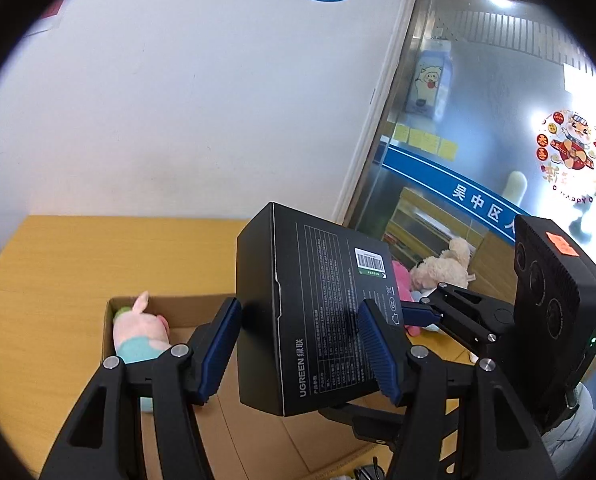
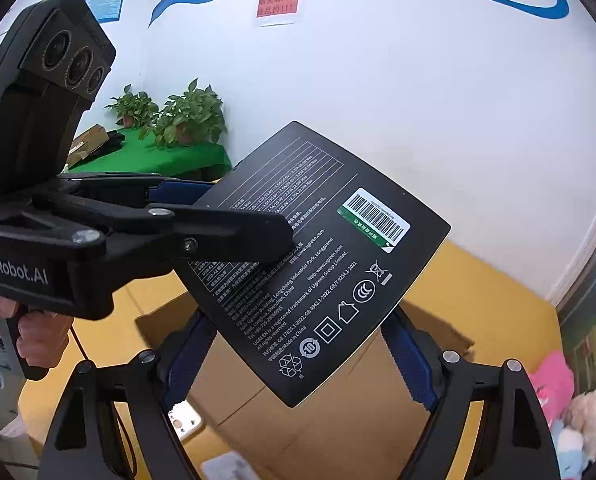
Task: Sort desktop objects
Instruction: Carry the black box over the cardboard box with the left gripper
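a white wall (image 1: 177, 100) fills the back, with a glass door (image 1: 478, 92) at its right. below them lies a yellow desk (image 1: 77, 248).

on the desk stands an open brown carton (image 1: 169, 301), seen from above by both cameras.

the black box (image 1: 318, 320) hangs in the air over the carton, tilted, its printed face and barcode label toward the cameras. it touches neither the carton nor the desk.

the left gripper (image 1: 298, 312) has the box between its blue pads (image 1: 221, 344). one pad lies against the narrow left side and the other against the printed face, the jaws closed to the box's thickness. from the right wrist one of its fingers crosses the printed face and the other reaches behind the box, so this gripper holds it.

the right gripper (image 2: 298, 320) is spread wide, its pads (image 2: 189, 352) on either side of the box's lower corner. the tips stand just beside the box's edges. i cannot tell whether they touch it or press on it.

a pink pig toy (image 1: 137, 332) lies in the far left corner of the carton. a beige plush (image 1: 446, 268) and a pink toy (image 1: 402, 280) lie together on the desk to the right, past the box and outside the carton.

a small white phone-like thing (image 2: 185, 420) lies on the carton floor, below the right gripper's left finger.
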Action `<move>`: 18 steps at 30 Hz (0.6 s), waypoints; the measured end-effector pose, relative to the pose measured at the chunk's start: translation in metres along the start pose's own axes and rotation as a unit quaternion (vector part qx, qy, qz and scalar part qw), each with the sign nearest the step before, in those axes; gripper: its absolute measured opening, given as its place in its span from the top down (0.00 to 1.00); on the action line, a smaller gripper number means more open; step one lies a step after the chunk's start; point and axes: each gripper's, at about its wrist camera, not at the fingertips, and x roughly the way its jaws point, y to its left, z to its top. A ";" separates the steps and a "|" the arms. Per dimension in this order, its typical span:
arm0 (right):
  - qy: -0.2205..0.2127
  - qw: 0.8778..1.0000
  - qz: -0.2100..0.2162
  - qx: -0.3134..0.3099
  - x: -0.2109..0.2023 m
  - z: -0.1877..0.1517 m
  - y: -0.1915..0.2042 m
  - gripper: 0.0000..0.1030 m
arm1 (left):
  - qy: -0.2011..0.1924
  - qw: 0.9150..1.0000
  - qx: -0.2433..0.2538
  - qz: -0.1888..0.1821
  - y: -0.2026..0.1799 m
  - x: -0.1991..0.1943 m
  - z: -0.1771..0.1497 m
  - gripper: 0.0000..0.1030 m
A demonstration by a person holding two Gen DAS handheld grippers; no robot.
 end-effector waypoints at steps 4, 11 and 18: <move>0.008 1.000 0.003 -0.002 0.023 0.011 -0.018 0.19 | 0.007 1.000 -0.002 0.004 0.010 0.022 0.008 0.42; 0.041 0.999 0.026 0.016 0.085 0.009 -0.052 0.19 | 0.050 0.998 -0.029 0.010 0.043 0.077 0.003 0.42; 0.093 0.993 0.052 0.042 0.156 -0.017 -0.080 0.19 | 0.110 0.991 -0.075 0.004 0.080 0.142 -0.023 0.42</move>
